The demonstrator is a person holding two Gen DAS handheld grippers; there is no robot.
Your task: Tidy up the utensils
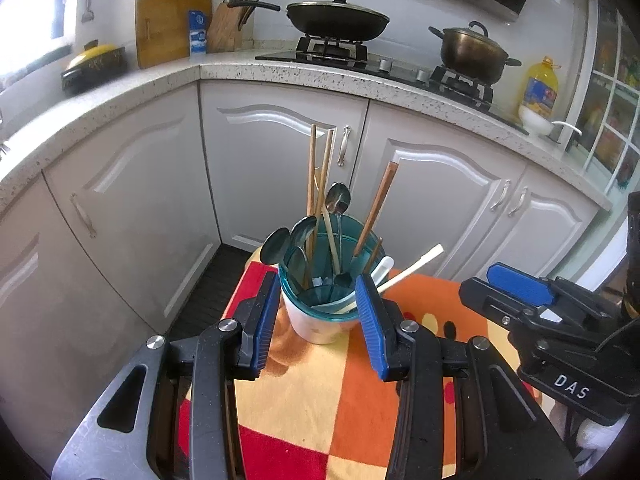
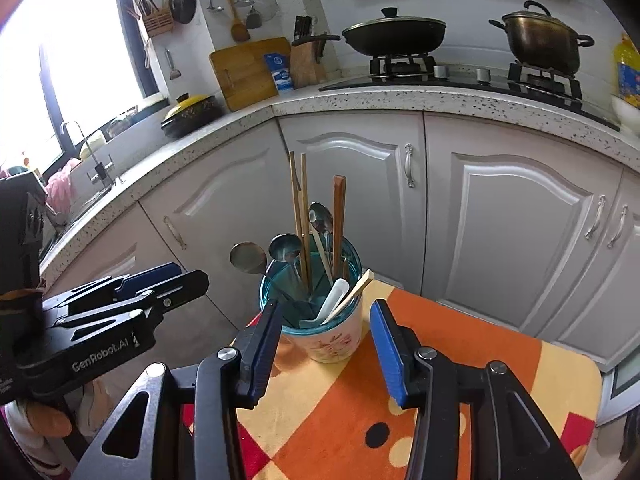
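Note:
A teal-rimmed white utensil holder (image 1: 316, 326) stands on a colourful cloth (image 1: 312, 400) near the table's far edge. In it stand wooden chopsticks (image 1: 312, 168), metal spoons (image 1: 338, 198) and a white spoon (image 1: 384, 268). My left gripper (image 1: 317, 280) is open just short of the holder, nothing between its pads. The right gripper (image 1: 476, 280) hovers to the right of it. In the right wrist view the holder (image 2: 332, 344) sits beyond my open, empty right gripper (image 2: 326, 304). The left gripper (image 2: 188, 274) hangs left of the holder, off the table's edge.
Behind the table run white cabinets (image 1: 280, 152) under a speckled counter (image 1: 280, 70). On it are a stove with a lidded wok (image 1: 338, 20) and a pot (image 1: 474, 50), an oil bottle (image 1: 540, 84), a cutting board (image 1: 168, 28) and a knife block (image 1: 228, 26).

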